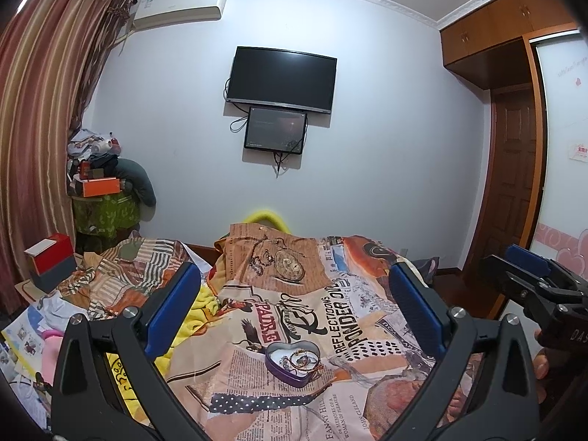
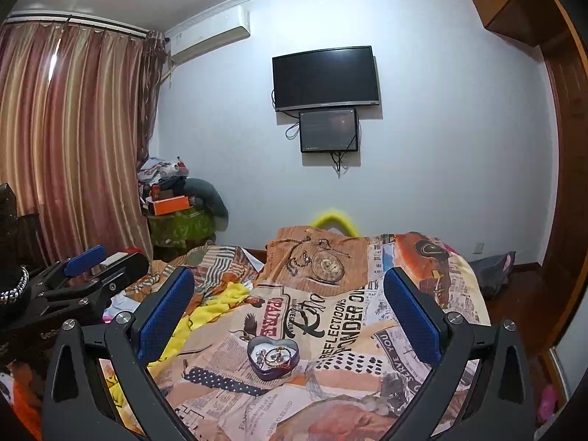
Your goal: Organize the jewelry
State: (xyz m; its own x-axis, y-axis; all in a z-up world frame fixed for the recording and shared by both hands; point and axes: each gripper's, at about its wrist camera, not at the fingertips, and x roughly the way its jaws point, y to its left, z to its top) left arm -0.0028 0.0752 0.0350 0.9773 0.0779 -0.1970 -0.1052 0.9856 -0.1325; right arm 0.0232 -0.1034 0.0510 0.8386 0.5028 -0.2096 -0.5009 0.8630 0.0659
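A purple heart-shaped tin [image 1: 293, 362] lies open on the printed bedspread [image 1: 367, 397], with bracelets and small jewelry [image 1: 304, 360] inside. It also shows in the right wrist view [image 2: 272, 357], with the jewelry [image 2: 275, 355] in it. My left gripper [image 1: 294, 297] is open and empty, held above and behind the tin. My right gripper [image 2: 290, 301] is open and empty, also above the tin. Each gripper shows at the edge of the other's view: the right one [image 1: 529, 275] and the left one [image 2: 88, 268].
The bed carries a newspaper-print cover [image 2: 367, 330] and a yellow blanket [image 2: 220, 297]. A red and grey box [image 1: 51, 262] and papers lie at the left. A cluttered corner table [image 1: 103, 198] stands by the curtain. A TV [image 1: 281, 79] hangs on the far wall. A wooden wardrobe [image 1: 514, 128] is at the right.
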